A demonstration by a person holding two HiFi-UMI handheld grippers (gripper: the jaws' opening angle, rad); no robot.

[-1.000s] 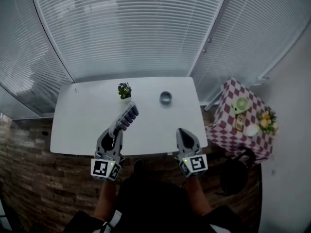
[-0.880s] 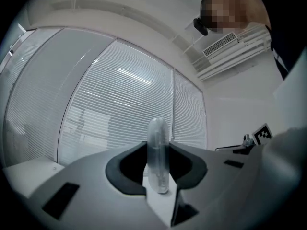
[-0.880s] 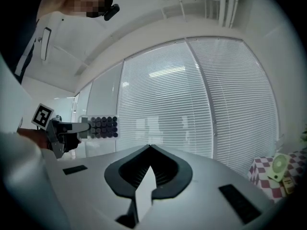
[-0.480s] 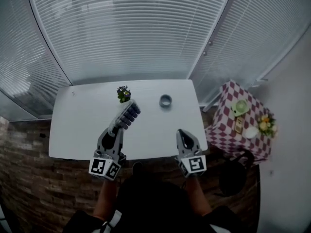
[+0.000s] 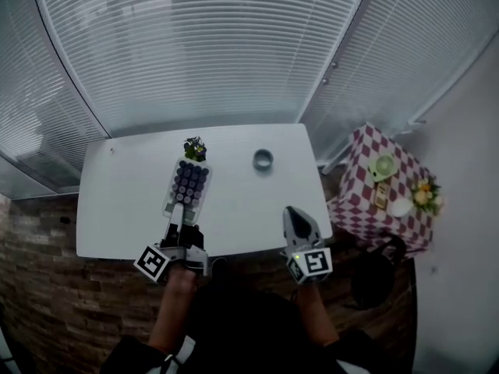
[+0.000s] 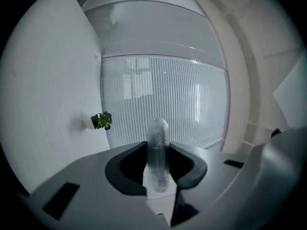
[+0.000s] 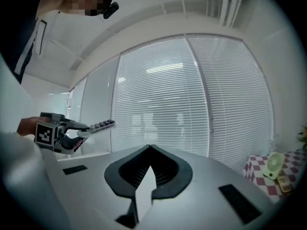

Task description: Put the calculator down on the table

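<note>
Head view: left gripper [image 5: 180, 210] is clamped on the near end of the calculator [image 5: 189, 184]. Keys face up, long axis points away toward the small plant [image 5: 194, 149] near the far edge of the white table [image 5: 117, 201]. From above I can't tell whether the calculator touches the tabletop. A grey round dish [image 5: 263, 159] sits right of the plant, apart from it. Right gripper [image 5: 295, 213] hovers over the table's near right edge. A checkered side table [image 5: 366, 201] stands off to the right.

Left gripper view: the calculator is edge-on, a thin strip pinched between both jaws. This view is rolled, so the table runs up the left side with the plant on it.

Right gripper view: jaws closed together, nothing between them. Only this view gives the side profile: the calculator sticks out roughly level from the left gripper, against the blinds [image 7: 192, 104], apparently in the air.
</note>
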